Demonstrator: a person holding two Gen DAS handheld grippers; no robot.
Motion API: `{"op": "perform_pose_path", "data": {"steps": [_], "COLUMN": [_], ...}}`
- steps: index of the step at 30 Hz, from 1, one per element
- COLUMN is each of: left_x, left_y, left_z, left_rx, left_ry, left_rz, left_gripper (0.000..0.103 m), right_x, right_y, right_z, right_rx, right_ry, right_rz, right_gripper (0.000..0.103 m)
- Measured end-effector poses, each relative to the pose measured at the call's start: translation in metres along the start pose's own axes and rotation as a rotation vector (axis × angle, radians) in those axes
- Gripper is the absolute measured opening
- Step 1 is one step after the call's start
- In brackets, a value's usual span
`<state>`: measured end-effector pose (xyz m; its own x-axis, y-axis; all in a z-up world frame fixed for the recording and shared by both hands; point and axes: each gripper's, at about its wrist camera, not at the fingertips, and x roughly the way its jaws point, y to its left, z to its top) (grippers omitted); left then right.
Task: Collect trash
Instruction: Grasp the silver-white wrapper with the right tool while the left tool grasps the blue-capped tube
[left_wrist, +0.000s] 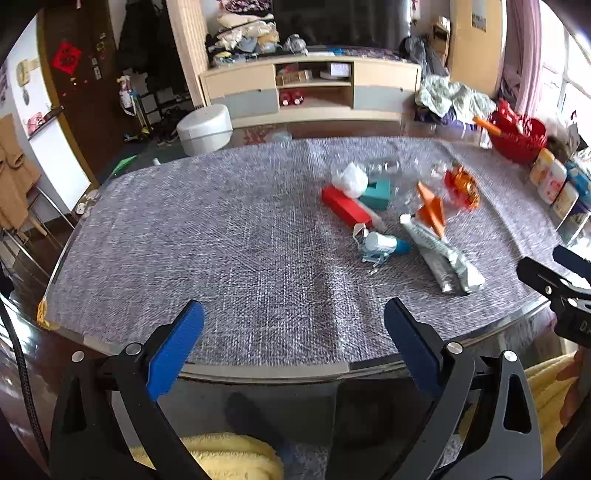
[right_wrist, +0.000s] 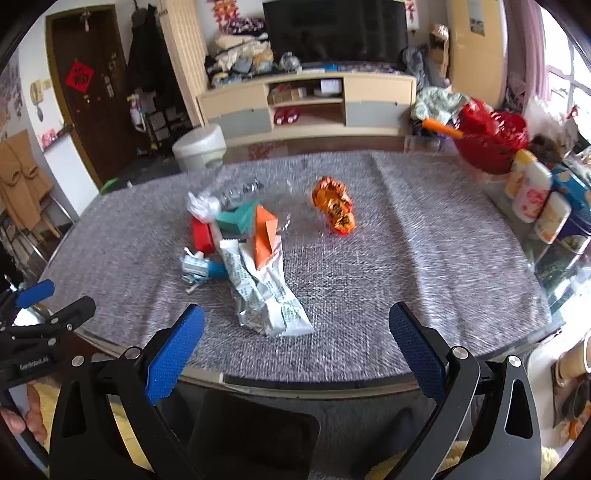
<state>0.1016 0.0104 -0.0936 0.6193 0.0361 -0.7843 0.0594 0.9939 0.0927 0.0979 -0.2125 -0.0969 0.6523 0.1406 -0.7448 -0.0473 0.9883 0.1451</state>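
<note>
Trash lies in a cluster on the grey tablecloth: a silver-white wrapper, an orange carton, a red box, a teal box, a small white-blue bottle, a white crumpled bag, and an orange-red foil wrapper. My left gripper is open and empty at the near table edge. My right gripper is open and empty, just short of the silver wrapper.
A red basket and several bottles stand at the table's right side. A white round bin stands on the floor beyond the table. A TV cabinet lines the back wall.
</note>
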Motion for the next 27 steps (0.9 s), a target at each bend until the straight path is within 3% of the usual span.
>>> {"op": "perform_pose_path", "data": {"steps": [4, 7, 9, 12, 14, 16, 19, 21, 27], "left_x": [0.024, 0.042, 0.049, 0.061, 0.069, 0.076, 0.089, 0.098, 0.110], "left_y": [-0.001, -0.002, -0.002, -0.006, -0.011, -0.017, -0.027, -0.034, -0.048], "left_z": [0.002, 0.004, 0.005, 0.010, 0.015, 0.018, 0.024, 0.026, 0.030], "left_rx": [0.008, 0.019, 0.025, 0.030, 0.034, 0.039, 0.043, 0.046, 0.062], "left_ry": [0.043, 0.072, 0.089, 0.107, 0.116, 0.124, 0.141, 0.151, 0.161], "left_rz": [-0.010, -0.027, -0.041, -0.071, -0.102, -0.128, -0.168, -0.197, -0.255], "left_gripper": [0.093, 0.089, 0.083, 0.081, 0.080, 0.079, 0.069, 0.053, 0.038], "right_x": [0.036, 0.060, 0.070, 0.085, 0.089, 0.090, 0.092, 0.089, 0.083], "right_y": [0.002, 0.008, 0.011, 0.014, 0.009, 0.005, -0.002, -0.005, -0.004], "right_z": [0.001, 0.001, 0.000, -0.001, -0.001, 0.001, 0.009, 0.013, 0.026], "right_rx": [-0.020, -0.045, -0.061, -0.080, -0.074, -0.071, -0.050, -0.047, -0.053], "right_ry": [0.065, 0.122, 0.135, 0.162, 0.172, 0.163, 0.159, 0.146, 0.116], "right_rz": [0.020, 0.047, 0.047, 0.041, 0.042, 0.039, 0.070, 0.078, 0.092], "right_gripper": [0.099, 0.084, 0.081, 0.073, 0.060, 0.054, 0.043, 0.042, 0.041]}}
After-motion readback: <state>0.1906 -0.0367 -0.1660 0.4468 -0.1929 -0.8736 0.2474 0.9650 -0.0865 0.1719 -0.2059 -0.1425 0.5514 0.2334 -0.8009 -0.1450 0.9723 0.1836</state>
